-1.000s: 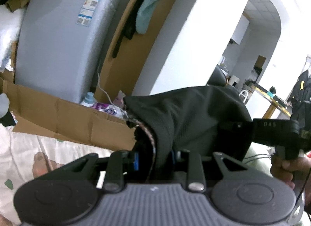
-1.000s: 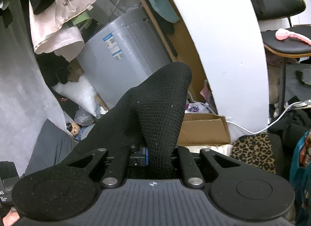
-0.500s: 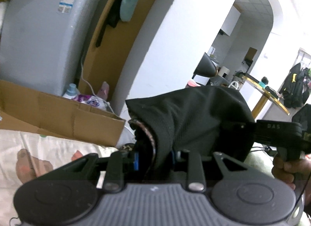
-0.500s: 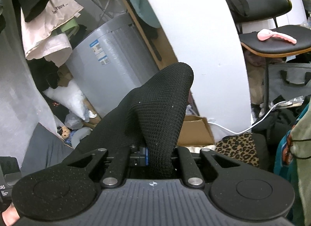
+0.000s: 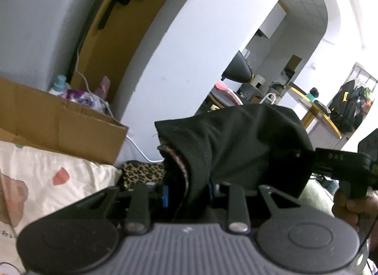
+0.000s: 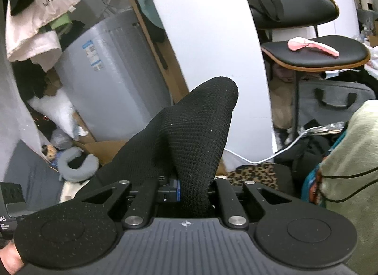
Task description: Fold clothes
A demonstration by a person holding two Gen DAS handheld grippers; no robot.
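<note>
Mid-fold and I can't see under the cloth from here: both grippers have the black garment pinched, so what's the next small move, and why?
Probably lower both ends together onto the cream bedding, jaws kept closed. The left gripper and the right gripper each clamp a bunch of the black garment, which stands up above the fingers in both views. It is not laid flat, so no crease can be set yet.

left gripper (image 5: 189, 190): jaws clamped on black garment (image 5: 236, 147) | right gripper (image 6: 191, 192): jaws clamped on same garment | right hand (image 5: 354, 208): gripping handle
</note>
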